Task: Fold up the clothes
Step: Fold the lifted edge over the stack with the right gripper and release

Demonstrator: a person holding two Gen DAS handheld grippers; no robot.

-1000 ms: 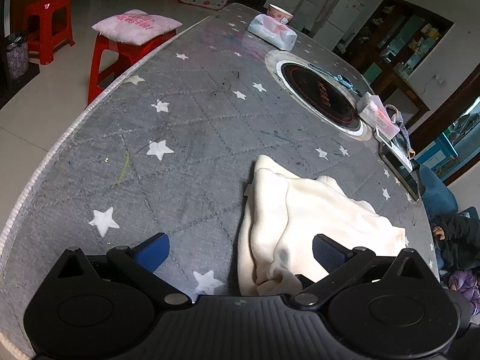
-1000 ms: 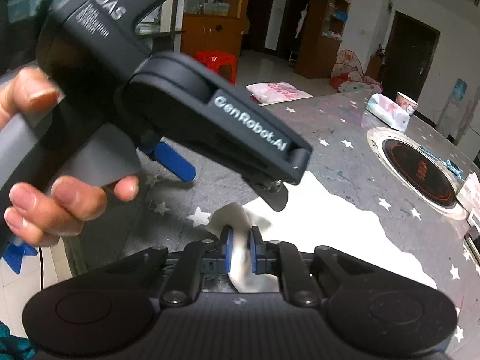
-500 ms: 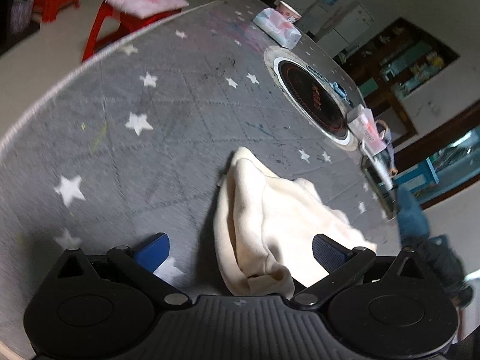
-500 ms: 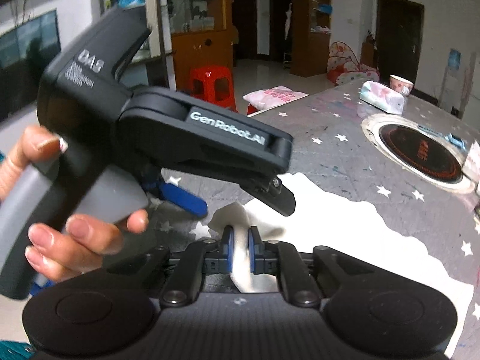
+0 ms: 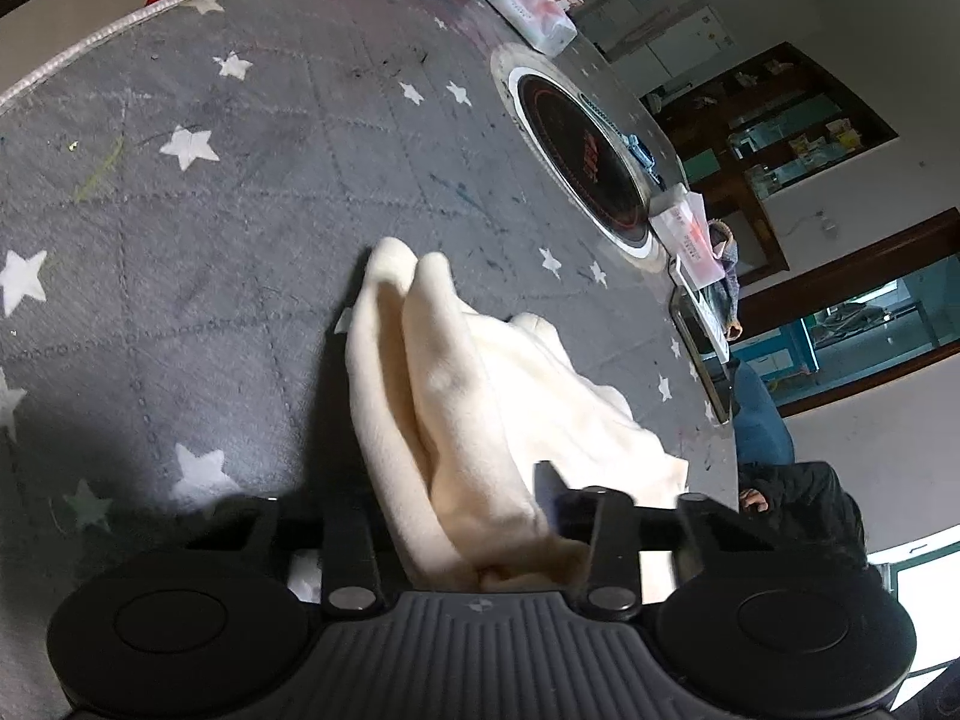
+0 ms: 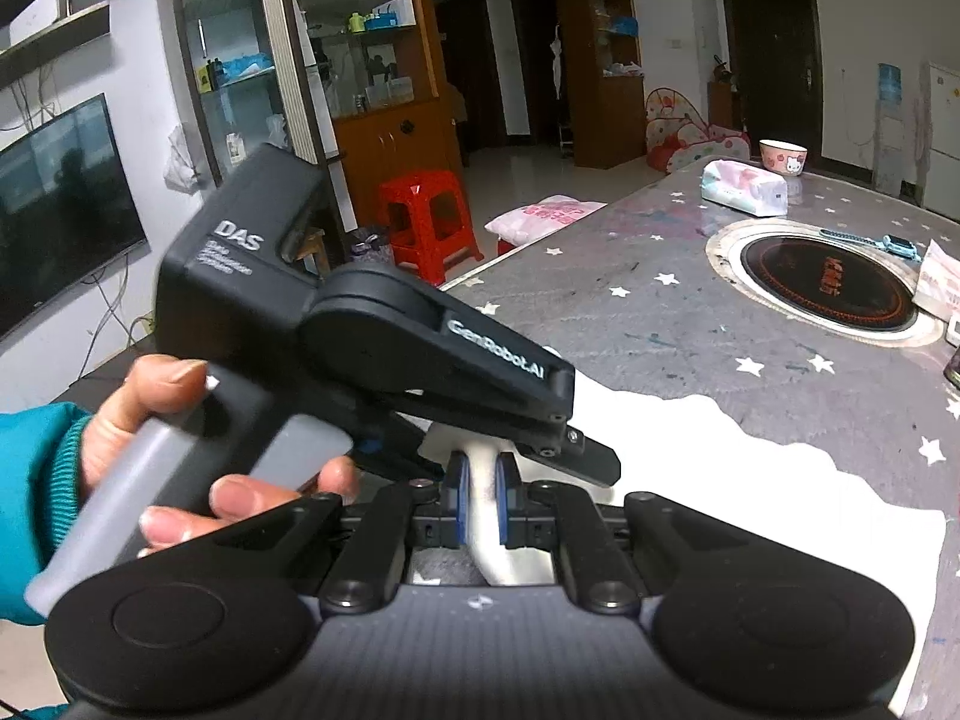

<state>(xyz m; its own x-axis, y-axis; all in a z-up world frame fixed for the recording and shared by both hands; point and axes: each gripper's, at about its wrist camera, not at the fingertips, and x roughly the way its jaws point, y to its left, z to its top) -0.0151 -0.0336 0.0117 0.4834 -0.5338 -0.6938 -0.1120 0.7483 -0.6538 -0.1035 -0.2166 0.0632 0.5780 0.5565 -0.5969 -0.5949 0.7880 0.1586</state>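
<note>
Bunching up from the grey star-patterned table [image 5: 240, 192], the cream garment [image 5: 456, 396] runs from 12 o'clock down between the left gripper [image 5: 456, 516], whose jaws have just been closing onto it. The right gripper [image 6: 480, 504] is clamped on a fold of it at 6 o'clock.

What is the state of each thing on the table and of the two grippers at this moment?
cream garment: bunched, partly lifted off the table.
left gripper: just been closing, fingers around a thick fold of the garment.
right gripper: shut on a thin fold.
tissue pack: lying flat.
bowl: upright.
induction cooktop: nothing on it.
</note>
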